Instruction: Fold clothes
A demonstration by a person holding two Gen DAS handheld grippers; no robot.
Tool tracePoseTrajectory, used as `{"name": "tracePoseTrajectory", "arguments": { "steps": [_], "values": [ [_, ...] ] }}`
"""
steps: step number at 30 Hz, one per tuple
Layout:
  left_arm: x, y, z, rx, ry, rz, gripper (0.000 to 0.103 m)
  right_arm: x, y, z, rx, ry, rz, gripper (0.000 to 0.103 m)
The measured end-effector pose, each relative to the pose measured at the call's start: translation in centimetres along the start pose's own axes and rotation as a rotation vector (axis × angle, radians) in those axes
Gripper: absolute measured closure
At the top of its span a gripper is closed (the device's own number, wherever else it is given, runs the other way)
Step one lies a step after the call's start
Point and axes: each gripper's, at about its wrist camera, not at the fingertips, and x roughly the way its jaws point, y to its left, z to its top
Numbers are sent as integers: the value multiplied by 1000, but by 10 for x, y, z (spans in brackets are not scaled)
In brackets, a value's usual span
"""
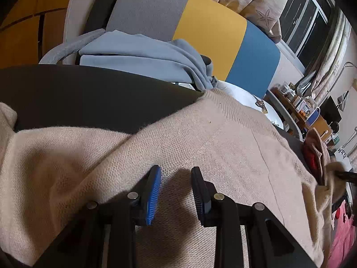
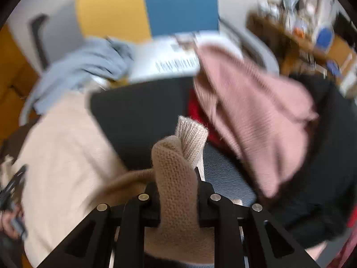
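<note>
task progress: early, I judge. My beige sweater lies spread over the dark table, body mostly flat but with a big soft wrinkle on the left side in the left wrist view. No neat folded stack visible from this garment.
done so far: sweater laid out, one end of it picked up by my right side. Can't confirm any completed fold.
left to do: bring the lifted part over the body, fold the other side, halve it, then the other clothes. A guess from the layout only.
sweater location: on the table, filling the lower half of the left view; in the right view the body sits at left, with a strip running from it up into my right fingers.
left gripper: fingers partly apart, a moderate gap, nothing between them. The blue-ribbed finger and its partner hover right over or rest on the knit; shadow sits close under them, contact I can't tell for sure.
right gripper: fingers narrow, clamped on a bunched beige knit piece with a ribbed end, likely cuff or sleeve. Piece is held clear above the table. View is blurred.
other clothes: pink knit garment on a black item at right with something red under it; grey-blue garment at the table's far edge, loosely heaped. Both look unfolded.
risk: thin sleeve grip could slip while I carry it across.
</note>
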Motion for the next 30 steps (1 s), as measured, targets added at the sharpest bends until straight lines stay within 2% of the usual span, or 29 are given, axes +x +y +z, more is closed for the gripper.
{"name": "tracePoseTrajectory", "arguments": {
  "steps": [3, 5, 7, 9, 10, 12, 14, 16, 18, 21, 24, 25, 28, 30],
  "values": [
    [1, 1, 2, 7, 3, 5, 75, -76, -9, -31, -48, -169, 19, 83],
    [1, 0, 3, 15, 5, 11, 75, -113, -12, -60, -79, -238, -32, 81],
    [2, -3, 5, 29, 17, 26, 75, -136, -26, -98, -106, -262, 9, 67],
    [2, -6, 7, 44, 29, 40, 75, -138, -43, -137, -74, -205, 50, 11],
    [0, -8, 7, 49, 44, 45, 75, -132, -52, -156, -30, -146, 82, 5],
    [-4, -13, 9, 60, 72, 52, 75, -118, -72, -192, 78, -47, 143, 6],
    [-18, -29, 8, 99, 54, 21, 75, -106, -93, -227, 200, 32, 197, 7],
    [-32, -44, 8, 138, 36, -10, 74, -104, -108, -244, 303, 27, 215, 9],
    [-43, -62, 8, 188, 18, -32, 68, -106, -120, -246, 375, -16, 218, 10],
    [-54, -109, 12, 309, 1, -80, 68, -105, -118, -221, 367, -74, 187, 10],
    [-50, -166, 19, 443, 13, -133, 67, -91, -100, -195, 280, -82, 103, 10],
    [-47, -185, 21, 488, 21, -145, 67, -84, -96, -194, 265, -72, 98, 10],
    [-18, -236, 21, 594, 112, -150, 67, -54, -88, -177, 205, -18, 89, 10],
    [0, -269, 17, 688, 154, -158, 67, -39, -87, -178, 166, 11, 69, 10]
  ]
}}
